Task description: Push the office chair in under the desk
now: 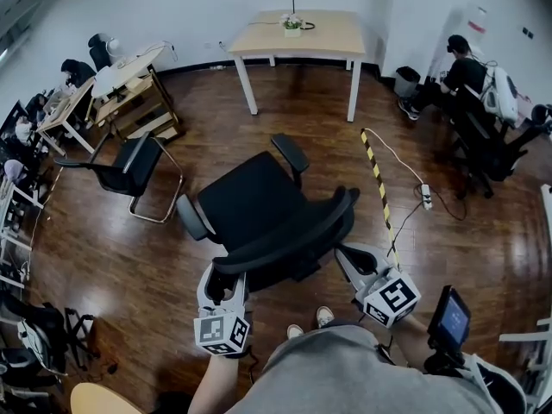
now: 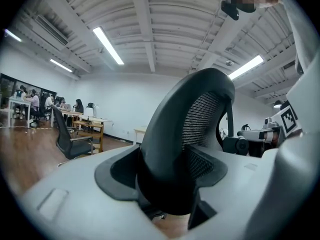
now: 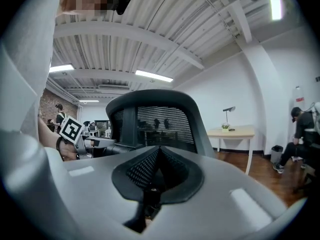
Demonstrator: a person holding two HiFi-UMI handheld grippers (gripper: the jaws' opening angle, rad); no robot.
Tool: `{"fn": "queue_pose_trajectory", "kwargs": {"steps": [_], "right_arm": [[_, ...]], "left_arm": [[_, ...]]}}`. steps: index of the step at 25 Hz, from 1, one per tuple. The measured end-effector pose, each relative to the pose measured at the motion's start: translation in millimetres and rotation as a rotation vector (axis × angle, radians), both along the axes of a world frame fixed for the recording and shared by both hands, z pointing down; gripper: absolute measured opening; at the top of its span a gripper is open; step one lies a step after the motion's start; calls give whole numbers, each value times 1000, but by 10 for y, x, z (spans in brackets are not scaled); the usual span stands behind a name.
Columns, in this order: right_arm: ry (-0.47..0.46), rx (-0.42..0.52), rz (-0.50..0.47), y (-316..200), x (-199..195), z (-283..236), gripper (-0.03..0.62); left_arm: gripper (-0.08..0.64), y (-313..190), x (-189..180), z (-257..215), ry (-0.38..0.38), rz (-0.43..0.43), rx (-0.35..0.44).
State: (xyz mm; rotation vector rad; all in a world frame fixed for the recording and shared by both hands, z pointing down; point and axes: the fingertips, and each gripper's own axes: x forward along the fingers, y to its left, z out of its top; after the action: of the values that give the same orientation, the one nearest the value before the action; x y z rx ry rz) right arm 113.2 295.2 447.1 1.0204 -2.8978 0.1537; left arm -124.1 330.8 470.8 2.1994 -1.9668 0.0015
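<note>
The black office chair (image 1: 259, 205) stands in the middle of the wooden floor, its seat turned toward the light wooden desk (image 1: 297, 33) with white legs by the far wall. My left gripper (image 1: 226, 276) is at the left end of the curved backrest (image 2: 195, 119); its jaws stand wide open with the backrest's edge between them. My right gripper (image 1: 347, 257) is by the backrest's right end, shut on nothing, and in the right gripper view the mesh back (image 3: 155, 124) rises just beyond its tips.
A second black chair (image 1: 129, 166) stands to the left. A yellow-black cable strip (image 1: 378, 184) and a power strip (image 1: 425, 197) lie on the floor at the right. People sit at desks at both sides. A plant and a lamp are on the far desk.
</note>
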Motion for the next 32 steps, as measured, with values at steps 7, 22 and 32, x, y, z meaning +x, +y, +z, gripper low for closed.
{"fn": "queue_pose_trajectory", "kwargs": {"steps": [7, 22, 32], "right_arm": [[-8, -2, -6, -126, 117, 29, 6], [-12, 14, -45, -551, 354, 101, 6], [-3, 44, 25, -804, 410, 20, 6]], "left_arm": [[262, -1, 72, -3, 28, 13, -5], [258, 60, -135, -26, 35, 52, 4], [258, 89, -268, -27, 36, 109, -7]]}}
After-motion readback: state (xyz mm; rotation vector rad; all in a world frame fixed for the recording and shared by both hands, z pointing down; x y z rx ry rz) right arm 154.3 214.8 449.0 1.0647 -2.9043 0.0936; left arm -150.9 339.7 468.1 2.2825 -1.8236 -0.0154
